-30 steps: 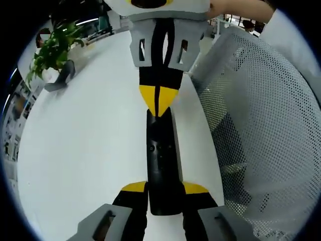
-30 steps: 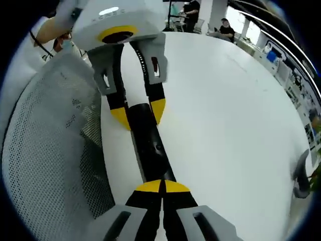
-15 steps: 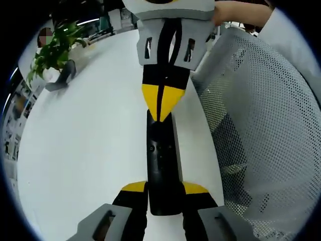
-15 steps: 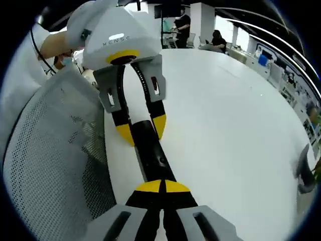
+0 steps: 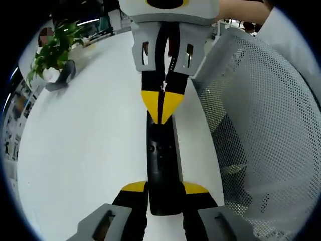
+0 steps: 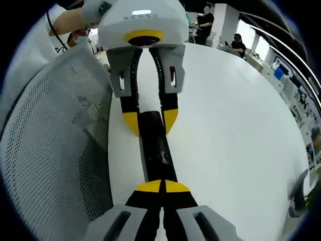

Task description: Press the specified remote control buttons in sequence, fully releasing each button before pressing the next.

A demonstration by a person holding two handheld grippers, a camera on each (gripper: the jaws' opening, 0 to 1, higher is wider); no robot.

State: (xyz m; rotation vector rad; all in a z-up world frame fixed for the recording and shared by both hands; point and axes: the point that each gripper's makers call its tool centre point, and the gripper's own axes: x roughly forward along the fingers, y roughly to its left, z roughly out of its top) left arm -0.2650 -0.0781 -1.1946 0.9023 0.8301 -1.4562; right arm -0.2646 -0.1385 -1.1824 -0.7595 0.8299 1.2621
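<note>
between the left claw (image 5: 158, 193)'s tips, pinched at its near end, the black remote (image 5: 161, 160) runs lengthwise over the white desk (image 5: 85, 145) straight toward the right claw (image 5: 161, 106), whose pressed-together tips sit at its far end.

Slim black remote control (image 5: 163, 160) lies flat, lengthwise.
</note>
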